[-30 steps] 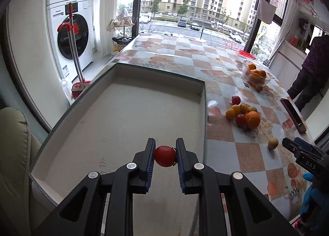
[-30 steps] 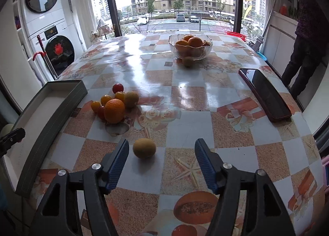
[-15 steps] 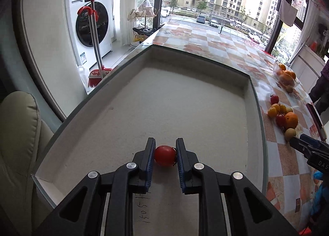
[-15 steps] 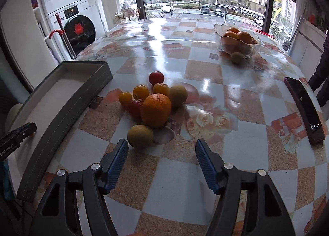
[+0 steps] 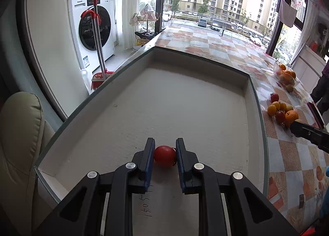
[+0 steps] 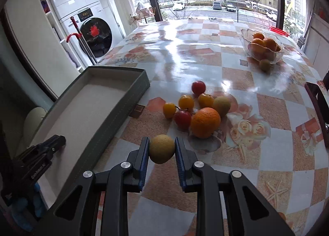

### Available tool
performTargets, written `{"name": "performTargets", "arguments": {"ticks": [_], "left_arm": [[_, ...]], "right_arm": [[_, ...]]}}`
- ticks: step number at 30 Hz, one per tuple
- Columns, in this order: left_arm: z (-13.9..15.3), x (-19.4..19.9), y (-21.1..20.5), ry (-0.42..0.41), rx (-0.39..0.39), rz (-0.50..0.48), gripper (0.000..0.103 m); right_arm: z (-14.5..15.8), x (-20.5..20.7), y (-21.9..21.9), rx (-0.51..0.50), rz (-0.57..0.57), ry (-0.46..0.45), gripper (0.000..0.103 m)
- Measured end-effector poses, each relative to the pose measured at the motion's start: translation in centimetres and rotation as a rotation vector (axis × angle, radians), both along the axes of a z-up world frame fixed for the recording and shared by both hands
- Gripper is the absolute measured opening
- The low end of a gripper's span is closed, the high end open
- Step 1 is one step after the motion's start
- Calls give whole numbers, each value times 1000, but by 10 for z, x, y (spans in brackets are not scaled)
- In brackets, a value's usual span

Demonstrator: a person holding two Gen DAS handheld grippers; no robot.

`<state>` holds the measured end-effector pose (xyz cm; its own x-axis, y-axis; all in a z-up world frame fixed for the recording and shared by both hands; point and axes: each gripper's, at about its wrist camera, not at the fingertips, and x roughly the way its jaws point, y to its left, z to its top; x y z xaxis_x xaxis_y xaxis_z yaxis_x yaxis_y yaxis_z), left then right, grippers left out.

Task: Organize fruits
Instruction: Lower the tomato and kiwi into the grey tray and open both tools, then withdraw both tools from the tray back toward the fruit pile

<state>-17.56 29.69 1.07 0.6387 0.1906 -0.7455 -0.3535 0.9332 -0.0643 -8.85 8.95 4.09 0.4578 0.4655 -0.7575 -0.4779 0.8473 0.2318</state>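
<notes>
While left gripper (image 5: 164,153) clamps red tomato (image 5: 164,155) over tray (image 5: 249,100), right gripper (image 6: 161,148) closing on yellow-green fruit (image 6: 161,148), checkered tablecloth (image 6: 236,166)

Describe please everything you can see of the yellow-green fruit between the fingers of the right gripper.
The yellow-green fruit is round, slightly egg-shaped, with dull, faintly speckled skin, greener on top and yellower below. It sits between the blue pads of the right gripper, whose fingers are closing on it and touch both its sides. It is over the tiled tablecloth, just in front of the large orange, apart from it. Its underside is hidden.
</notes>
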Motion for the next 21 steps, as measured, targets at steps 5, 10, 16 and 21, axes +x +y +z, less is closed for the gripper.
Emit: {"name": "performTargets", "arguments": {"ticks": [5, 10, 16, 21], "left_arm": [[0, -4, 0, -2, 3, 12, 22], [0, -4, -4, 7, 26, 15, 23], [14, -13, -8, -80, 38, 14, 89], [19, -10, -21, -72, 70, -11, 91]], "right_arm": [[13, -13, 50, 47, 134, -8, 27], [4, -18, 78, -6, 182, -4, 61], [2, -14, 42, -80, 84, -48, 86], [-12, -2, -14, -147, -96, -24, 95]]}}
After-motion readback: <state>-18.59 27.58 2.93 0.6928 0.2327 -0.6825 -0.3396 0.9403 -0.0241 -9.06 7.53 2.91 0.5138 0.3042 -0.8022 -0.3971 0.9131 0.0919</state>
